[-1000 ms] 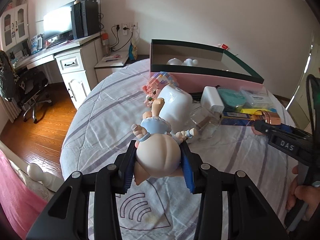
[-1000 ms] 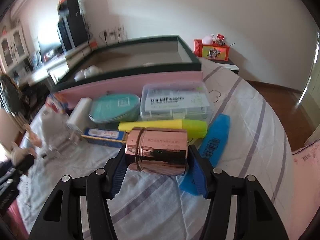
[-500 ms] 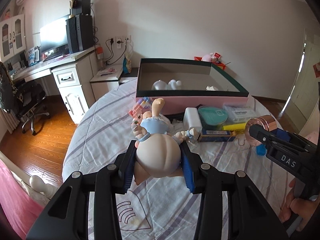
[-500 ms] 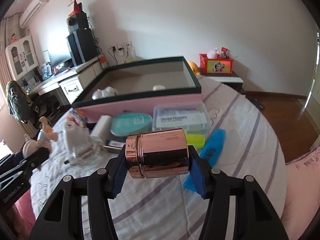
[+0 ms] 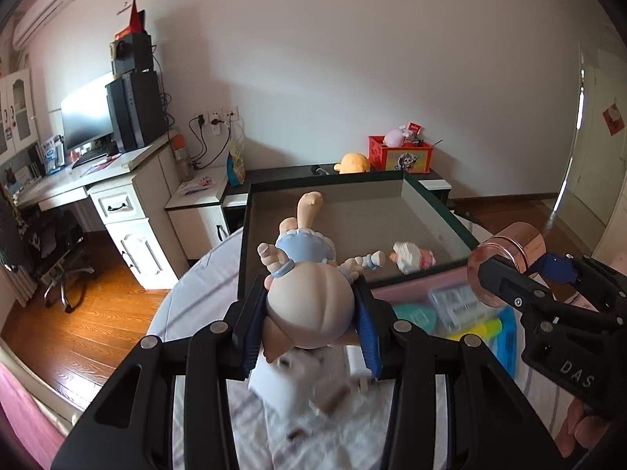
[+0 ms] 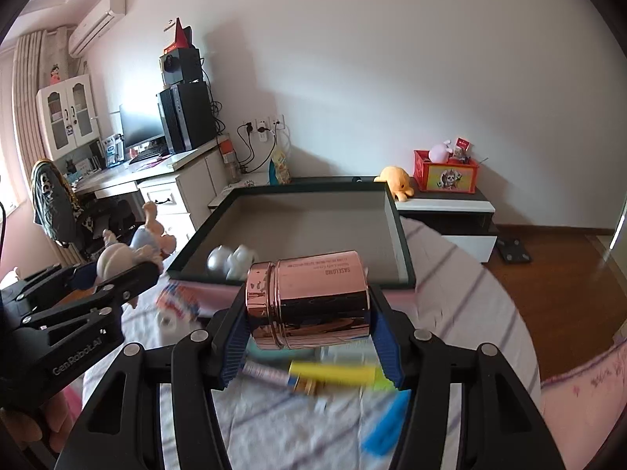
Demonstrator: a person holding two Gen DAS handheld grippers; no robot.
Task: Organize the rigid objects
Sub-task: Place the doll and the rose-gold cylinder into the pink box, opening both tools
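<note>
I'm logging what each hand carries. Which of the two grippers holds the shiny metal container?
The right gripper: its blue pads clamp the rose-gold canister, lying sideways. The left gripper holds a doll figurine instead.

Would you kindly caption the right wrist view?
Right gripper holds a rose-gold jar sideways before the open box.

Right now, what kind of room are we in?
Most likely a bedroom: there is a bed with a striped quilt, a desk with a computer monitor, and a yellow plush toy on a low cabinet.
</note>
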